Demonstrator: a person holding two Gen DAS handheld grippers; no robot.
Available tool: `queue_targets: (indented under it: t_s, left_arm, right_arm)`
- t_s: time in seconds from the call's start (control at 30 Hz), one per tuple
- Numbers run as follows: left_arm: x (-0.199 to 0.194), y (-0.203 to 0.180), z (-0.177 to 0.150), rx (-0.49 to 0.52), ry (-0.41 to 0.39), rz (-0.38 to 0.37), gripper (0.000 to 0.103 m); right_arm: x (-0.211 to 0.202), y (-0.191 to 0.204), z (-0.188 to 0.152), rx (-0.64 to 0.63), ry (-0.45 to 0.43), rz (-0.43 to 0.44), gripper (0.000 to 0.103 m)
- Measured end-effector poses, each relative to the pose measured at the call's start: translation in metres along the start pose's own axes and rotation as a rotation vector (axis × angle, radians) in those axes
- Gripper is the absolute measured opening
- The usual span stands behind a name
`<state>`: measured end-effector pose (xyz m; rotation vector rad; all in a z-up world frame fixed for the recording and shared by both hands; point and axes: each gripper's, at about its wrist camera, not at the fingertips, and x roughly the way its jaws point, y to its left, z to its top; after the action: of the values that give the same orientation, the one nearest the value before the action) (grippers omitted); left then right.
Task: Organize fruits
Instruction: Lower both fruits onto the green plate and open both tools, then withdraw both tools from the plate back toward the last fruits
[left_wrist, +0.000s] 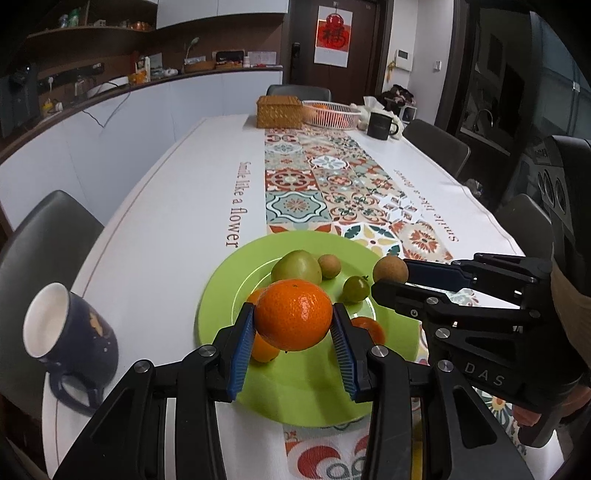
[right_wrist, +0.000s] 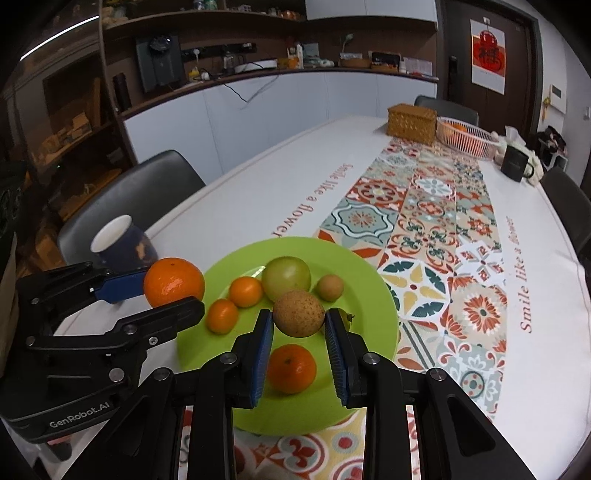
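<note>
Gripping a stem-up mandarin (left_wrist: 293, 314), left claw (left_wrist: 293, 325), right claw (right_wrist: 299, 325) pinching a round brown fruit (right_wrist: 298, 313)

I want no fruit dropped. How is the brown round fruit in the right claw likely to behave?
The brown round fruit looks near-spherical, so it would probably roll if released on the green plate. The right claw touches it only at its sides, so it may slip. Its speckled skin looks matte, likely grippier than the glossy orange.
</note>
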<state>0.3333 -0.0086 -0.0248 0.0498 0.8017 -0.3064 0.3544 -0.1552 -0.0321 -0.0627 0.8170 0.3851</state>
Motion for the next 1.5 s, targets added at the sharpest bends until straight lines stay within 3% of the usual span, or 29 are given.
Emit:
queue_targets:
  t_s: [0.53, 0.73, 0.8, 0.87, 0.9, 1.03, 1.5]
  left_arm:
    - [0.031, 0.002, -0.004, 0.024, 0.068, -0.011, 0.041]
    - [0.014, 0.007, -0.002, 0.023, 0.027, 0.045, 0.059]
    - [0.008, 0.009, -0.001, 0.027, 0.014, 0.081, 0.060]
    - [0.002, 0.011, -0.002, 0.030, 0.005, 0.117, 0.061]
    - [-0.002, 0.011, -0.003, 0.033, 0.000, 0.129, 0.063]
    - [-0.015, 0.010, -0.006, 0.040, -0.025, 0.169, 0.066]
    - [-0.083, -0.013, -0.020, 0.021, -0.123, 0.170, 0.076]
  right_arm:
    - [0.032, -0.008, -0.006, 0.011, 0.059, 0.002, 0.030]
    - [0.032, -0.005, -0.003, 0.005, 0.053, 0.004, 0.030]
    - [0.031, -0.002, -0.002, 0.000, 0.045, 0.006, 0.030]
    - [0.031, 0.000, -0.001, -0.003, 0.047, 0.008, 0.037]
    - [0.030, 0.000, -0.001, -0.003, 0.045, 0.002, 0.049]
    - [0.017, 0.004, -0.004, -0.018, 0.010, -0.035, 0.051]
    - [-0.066, 0.018, -0.023, -0.036, -0.122, -0.044, 0.051]
